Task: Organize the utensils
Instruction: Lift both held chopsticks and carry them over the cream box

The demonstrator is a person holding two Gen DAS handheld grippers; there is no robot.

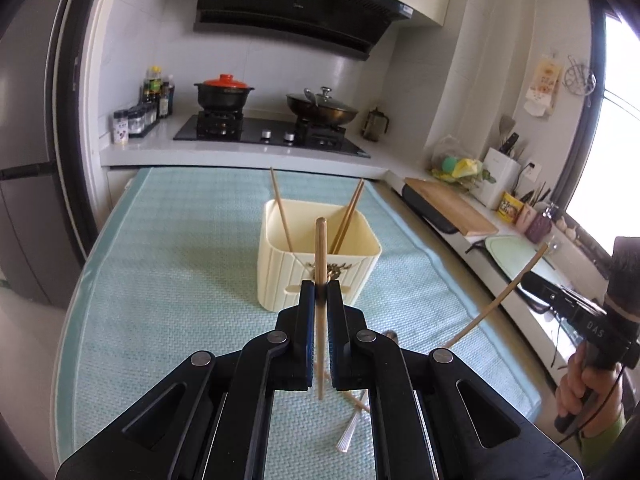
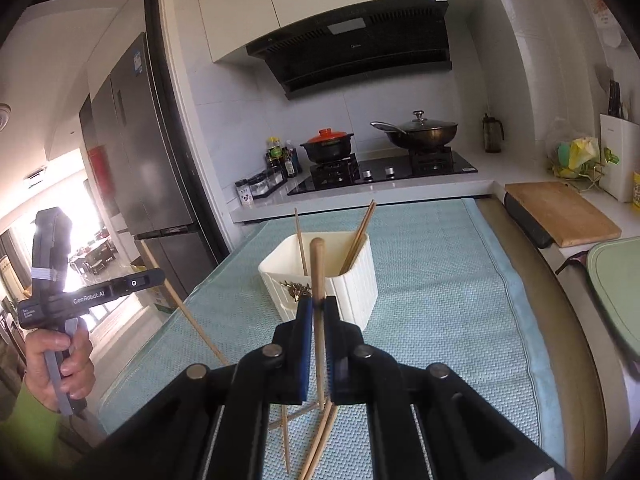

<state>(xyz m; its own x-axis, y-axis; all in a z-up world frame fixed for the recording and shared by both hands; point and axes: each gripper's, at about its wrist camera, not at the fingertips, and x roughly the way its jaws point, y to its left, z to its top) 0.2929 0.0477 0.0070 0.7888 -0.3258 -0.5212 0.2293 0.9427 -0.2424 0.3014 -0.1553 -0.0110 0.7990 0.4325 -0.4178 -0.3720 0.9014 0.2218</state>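
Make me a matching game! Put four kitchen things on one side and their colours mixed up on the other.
Things:
1. holder
2. pot lid
3. cloth
4. cutting board

Colours:
A. wood brown
B. cream
C. orange-red
D. light blue-green

Pairs: 1-B, 2-C, 3-D, 4-A
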